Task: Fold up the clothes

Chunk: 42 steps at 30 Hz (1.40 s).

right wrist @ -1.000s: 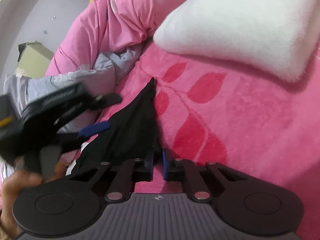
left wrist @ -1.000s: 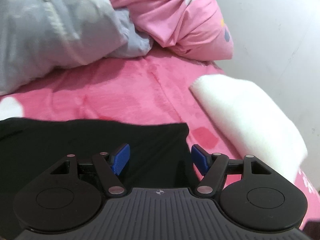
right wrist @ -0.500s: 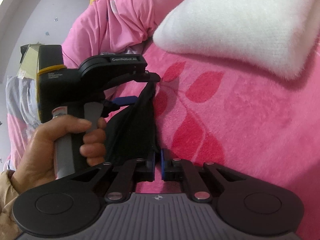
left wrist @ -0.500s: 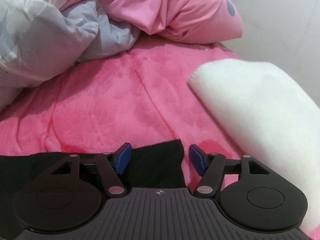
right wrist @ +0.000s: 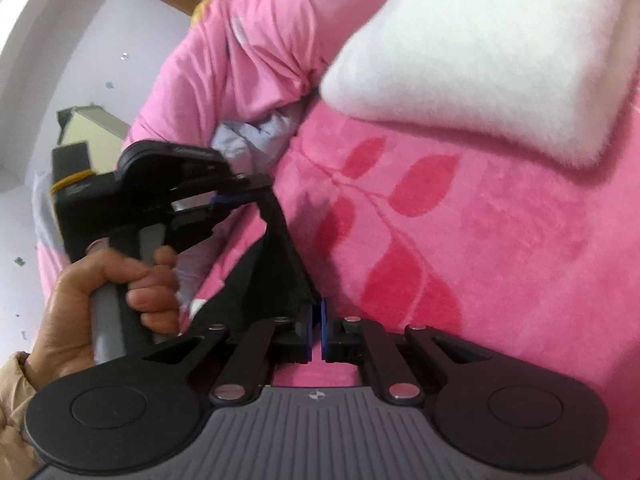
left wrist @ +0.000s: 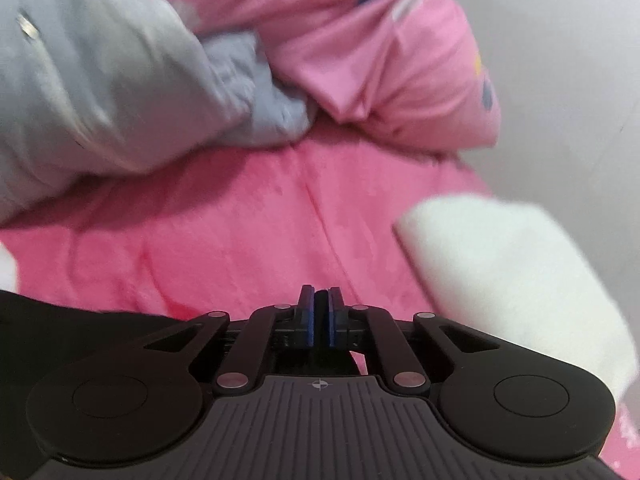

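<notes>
A black garment (right wrist: 276, 276) lies on the pink leaf-print blanket (right wrist: 460, 240) and is stretched taut between both grippers. My left gripper (left wrist: 320, 314) has its jaws closing, and its blue pads press on a strip of the black cloth (left wrist: 60, 320). In the right wrist view a hand holds that left gripper (right wrist: 244, 194), which has the garment's far corner raised off the blanket. My right gripper (right wrist: 317, 328) is shut on the garment's near corner, low over the blanket.
A fluffy white pillow (right wrist: 480, 60) lies at the far right, by the wall (left wrist: 560, 60). A bunched pink quilt (left wrist: 380, 60) and a grey-blue one (left wrist: 100, 80) pile up behind. A pale yellow cabinet (right wrist: 92, 128) stands far left.
My left gripper's jaws have shut on the black garment's edge and lifted its corner off the blanket. My right gripper has kept its grip and stayed in place.
</notes>
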Motion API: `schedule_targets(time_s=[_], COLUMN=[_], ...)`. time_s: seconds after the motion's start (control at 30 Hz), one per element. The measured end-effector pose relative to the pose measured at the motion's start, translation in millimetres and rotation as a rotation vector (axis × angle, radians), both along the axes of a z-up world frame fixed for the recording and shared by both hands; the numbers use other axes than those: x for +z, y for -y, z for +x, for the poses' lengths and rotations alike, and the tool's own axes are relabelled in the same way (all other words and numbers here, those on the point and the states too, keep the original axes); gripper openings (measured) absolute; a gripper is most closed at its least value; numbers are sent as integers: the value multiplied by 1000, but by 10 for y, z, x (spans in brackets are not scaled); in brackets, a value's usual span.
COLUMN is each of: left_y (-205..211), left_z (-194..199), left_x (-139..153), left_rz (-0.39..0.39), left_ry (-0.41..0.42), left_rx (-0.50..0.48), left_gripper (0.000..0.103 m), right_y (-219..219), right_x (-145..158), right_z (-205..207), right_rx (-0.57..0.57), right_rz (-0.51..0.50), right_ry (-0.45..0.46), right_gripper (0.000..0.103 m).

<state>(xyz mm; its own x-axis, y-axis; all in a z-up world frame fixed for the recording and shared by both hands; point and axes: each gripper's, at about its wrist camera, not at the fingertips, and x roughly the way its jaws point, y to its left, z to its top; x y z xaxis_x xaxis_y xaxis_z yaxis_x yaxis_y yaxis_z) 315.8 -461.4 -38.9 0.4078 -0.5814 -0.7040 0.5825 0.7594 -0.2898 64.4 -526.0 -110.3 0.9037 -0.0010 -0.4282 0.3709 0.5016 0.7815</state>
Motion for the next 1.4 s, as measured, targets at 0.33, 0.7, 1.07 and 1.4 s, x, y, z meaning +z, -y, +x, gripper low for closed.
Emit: schedule_targets(time_s=[0.33,0.7,1.07,1.4], left_y=[-1014,-2201,-3191,-4093], left_z=[-3,69,171,-528], left_x=[687,614,113,1201], left_rz=[-103,-149,-137,-88], left_ry=[16,-13,-246,68], left_rx=[54,164,362,293], left_gripper=[4,4,10,16], right_y=[-490,-1498,-2301,-1830], right_x=[674,970,958,1113], right_z=[-61,236,544,-385], right_rx=[158,407,582,519], right_rz=[-252,-586,-795,-322], right_ry=[178,92,-132,-91], right_gripper=[3,3,25,27])
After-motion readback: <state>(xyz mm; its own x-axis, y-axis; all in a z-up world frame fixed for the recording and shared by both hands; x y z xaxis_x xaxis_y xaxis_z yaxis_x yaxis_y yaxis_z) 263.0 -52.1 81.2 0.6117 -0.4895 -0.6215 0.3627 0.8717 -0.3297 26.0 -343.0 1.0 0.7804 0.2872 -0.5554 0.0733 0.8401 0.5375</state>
